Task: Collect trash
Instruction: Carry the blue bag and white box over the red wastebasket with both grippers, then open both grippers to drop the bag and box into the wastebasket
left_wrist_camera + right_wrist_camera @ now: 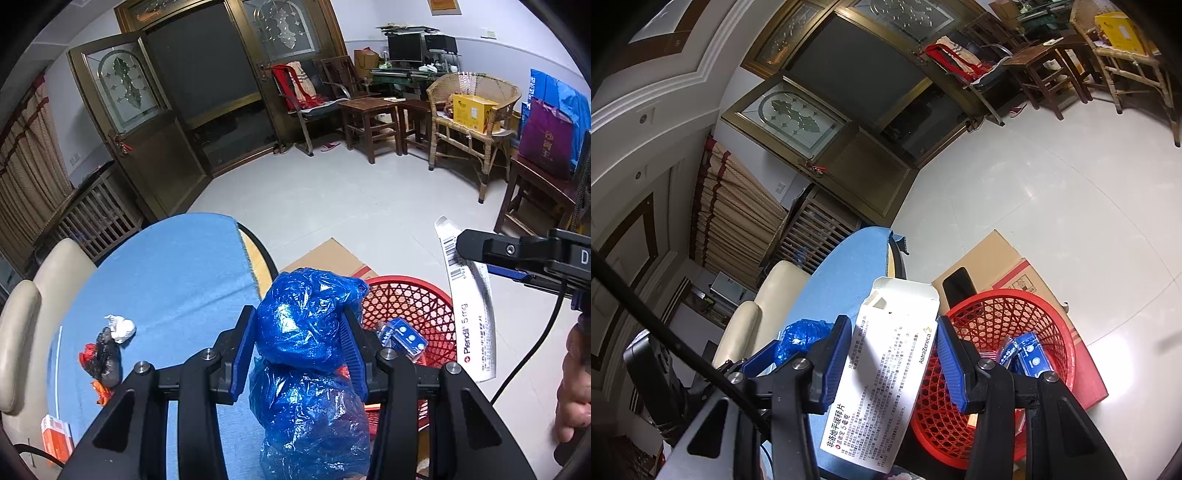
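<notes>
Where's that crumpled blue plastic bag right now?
The blue plastic bag is clamped in the left tool, seen in the left wrist view, above the blue tablecloth's edge and beside the red basket.

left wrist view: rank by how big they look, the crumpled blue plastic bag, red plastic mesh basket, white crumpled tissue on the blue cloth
1. Crumpled blue plastic bag, though it sits right at the lens, so its size is inflated.
2. Red plastic mesh basket, partly hidden.
3. White crumpled tissue, clearly smallest.
</notes>
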### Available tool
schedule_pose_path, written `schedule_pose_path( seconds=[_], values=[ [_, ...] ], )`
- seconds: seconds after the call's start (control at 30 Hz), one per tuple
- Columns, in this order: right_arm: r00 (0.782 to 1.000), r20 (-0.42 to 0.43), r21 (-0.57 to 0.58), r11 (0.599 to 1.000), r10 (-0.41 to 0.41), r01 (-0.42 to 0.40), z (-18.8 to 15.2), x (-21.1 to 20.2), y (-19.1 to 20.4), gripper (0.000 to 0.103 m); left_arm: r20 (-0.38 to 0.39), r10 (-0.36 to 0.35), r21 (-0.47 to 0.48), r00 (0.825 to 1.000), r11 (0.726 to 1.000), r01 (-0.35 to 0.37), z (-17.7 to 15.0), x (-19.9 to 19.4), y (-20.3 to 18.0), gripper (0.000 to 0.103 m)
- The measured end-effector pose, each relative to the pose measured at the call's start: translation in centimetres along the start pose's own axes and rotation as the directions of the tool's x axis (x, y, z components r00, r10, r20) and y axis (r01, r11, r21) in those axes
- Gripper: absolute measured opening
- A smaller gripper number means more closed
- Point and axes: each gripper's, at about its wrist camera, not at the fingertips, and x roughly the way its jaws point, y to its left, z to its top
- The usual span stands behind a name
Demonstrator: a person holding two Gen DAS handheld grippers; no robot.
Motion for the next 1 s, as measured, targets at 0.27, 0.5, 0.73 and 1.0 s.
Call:
schedule_pose_path(
  seconds=[0.27, 0.5, 0.73, 1.0],
  values=[
    [1.000, 0.016, 0.016, 1.000, -0.026, 0.025, 0.2, -0.4, -1.1, 0.050, -0.010, -0.197, -0.017, 0.980, 0.980, 0.196, -0.4, 0.7, 0.3, 0.047],
    [0.993, 0.029, -0.017, 0.993, -0.118, 0.119, -0.1, 0.2, -1.7, 0.052, -0.089, -0.294, -0.059, 0.952, 0.955, 0.289, -1.1, 3.0, 0.3, 0.049],
    [0.990, 0.011, 0.027, 0.990, -0.137, 0.137, -0.4, 1.2, -3.1, 0.069, -0.089, -0.271, -0.079, 0.959, 0.961, 0.264, -1.2, 3.4, 0.6, 0.064],
    [0.994, 0.015, -0.009, 0.994, -0.107, 0.108, -0.3, 0.9, -1.3, 0.069, 0.016, -0.076, -0.030, 0.997, 0.997, 0.076, -1.2, 0.0, 2.7, 0.070]
  ],
)
